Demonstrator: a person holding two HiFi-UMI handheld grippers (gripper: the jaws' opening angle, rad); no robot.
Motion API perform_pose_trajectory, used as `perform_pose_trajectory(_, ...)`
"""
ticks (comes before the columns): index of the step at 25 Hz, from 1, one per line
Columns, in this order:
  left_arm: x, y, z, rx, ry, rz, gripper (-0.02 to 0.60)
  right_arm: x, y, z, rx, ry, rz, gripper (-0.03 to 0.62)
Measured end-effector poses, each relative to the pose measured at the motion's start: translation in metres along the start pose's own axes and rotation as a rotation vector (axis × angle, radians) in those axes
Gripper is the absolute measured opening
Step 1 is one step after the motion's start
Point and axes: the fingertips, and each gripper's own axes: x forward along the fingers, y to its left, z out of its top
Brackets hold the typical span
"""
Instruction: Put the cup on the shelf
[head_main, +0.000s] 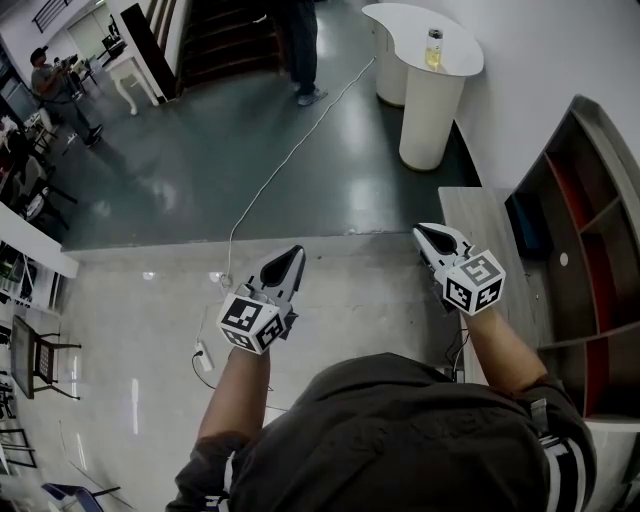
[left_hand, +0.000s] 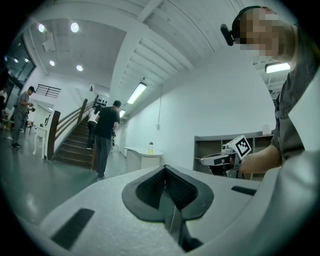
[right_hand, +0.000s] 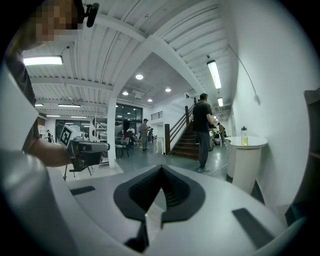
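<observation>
The cup, a clear lidded one with yellow liquid, stands on a white round-ended table far ahead at the right wall. It also shows small in the left gripper view and in the right gripper view. The grey shelf unit with red backs stands along the right wall, close to my right side. My left gripper and right gripper are held side by side at waist height, both shut with nothing between the pads, far from the cup.
A person stands by the dark staircase ahead. A white cable runs across the floor to a power strip. A low grey counter lies under my right gripper. A chair and other people are at the left.
</observation>
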Motion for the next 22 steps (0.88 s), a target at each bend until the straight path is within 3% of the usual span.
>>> perform_pose_trajectory(22, -0.0039, 0.0047, 0.0018, -0.003, -0.007, 0.009, -0.001, 0.0034, 0.0056, 0.0053, -0.02, -0.002, 0.014, -0.009)
